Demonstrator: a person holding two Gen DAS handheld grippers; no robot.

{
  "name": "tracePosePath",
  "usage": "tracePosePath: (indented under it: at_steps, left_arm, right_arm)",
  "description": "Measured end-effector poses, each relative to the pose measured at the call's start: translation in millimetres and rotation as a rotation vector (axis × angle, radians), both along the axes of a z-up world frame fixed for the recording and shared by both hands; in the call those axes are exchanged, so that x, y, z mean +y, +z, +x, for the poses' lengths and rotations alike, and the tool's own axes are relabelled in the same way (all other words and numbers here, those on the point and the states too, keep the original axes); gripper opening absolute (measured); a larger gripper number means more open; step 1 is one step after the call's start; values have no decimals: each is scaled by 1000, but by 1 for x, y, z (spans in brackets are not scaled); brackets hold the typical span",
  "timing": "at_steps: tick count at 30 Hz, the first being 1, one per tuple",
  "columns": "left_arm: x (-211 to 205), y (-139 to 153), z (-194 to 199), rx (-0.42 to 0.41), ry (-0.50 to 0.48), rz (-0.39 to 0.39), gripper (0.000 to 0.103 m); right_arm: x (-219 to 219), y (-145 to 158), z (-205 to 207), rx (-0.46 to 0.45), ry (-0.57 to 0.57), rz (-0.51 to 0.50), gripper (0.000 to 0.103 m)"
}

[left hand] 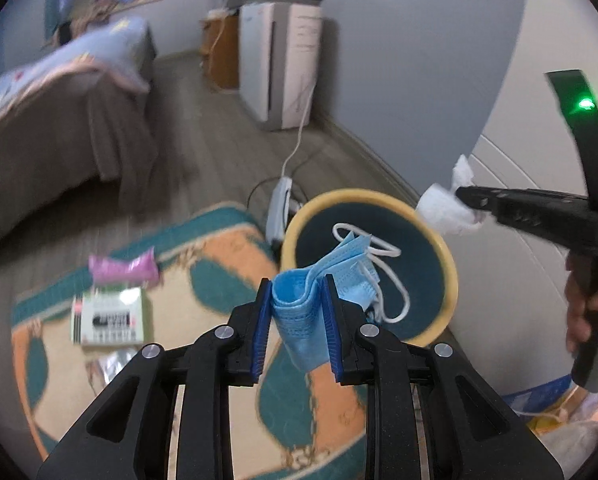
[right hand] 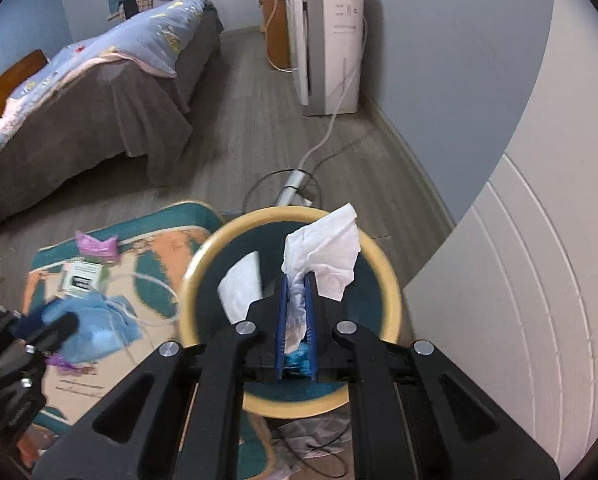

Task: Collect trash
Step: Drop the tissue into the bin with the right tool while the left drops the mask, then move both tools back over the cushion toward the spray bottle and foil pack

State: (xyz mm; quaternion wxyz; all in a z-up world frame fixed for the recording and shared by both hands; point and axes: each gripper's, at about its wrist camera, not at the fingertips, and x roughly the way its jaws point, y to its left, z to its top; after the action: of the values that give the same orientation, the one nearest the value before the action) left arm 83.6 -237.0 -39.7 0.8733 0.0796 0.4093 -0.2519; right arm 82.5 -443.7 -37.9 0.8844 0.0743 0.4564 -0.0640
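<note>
Nearest the lens we note our left gripper (left hand: pixel 297 322), blue pads clamped on a folded light-blue surgical face mask (left hand: pixel 299 320) with white ear loops, held at the near rim of a round waste bin (left hand: pixel 451 276) with yellow rim and dark teal inside. Our right gripper (right hand: pixel 297 320) is closed tight on a crumpled white paper tissue (right hand: pixel 323 256), directly over that bin. On the teal-and-orange patterned rug (left hand: pixel 227 264) lie a pink plastic wrapper (left hand: pixel 123 270) and a white-green printed carton (left hand: pixel 109 316). Beyond we see a bed with grey cover (right hand: pixel 111 112) and a white floor appliance (right hand: pixel 327 44).
</note>
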Motion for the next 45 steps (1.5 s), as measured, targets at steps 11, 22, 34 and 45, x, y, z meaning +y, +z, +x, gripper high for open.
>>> tracePosePath:
  at_steps: [11,22,34,45]
  left_arm:
    - [-79,-27,26,39,-117,70,26]
    - [-57,-30,45,35,-30,42,61]
    - [71,-4,44,52,218,2,92]
    - [155,9,17,25,336,21,94]
  right_arm:
    - [-27,-43,15,105,-96,79,8]
    - [-15,-46,23,113,-76,53,33]
    - [49,-23,37,86,-1,22,97]
    - [131,-1,39,56,90,-17,97]
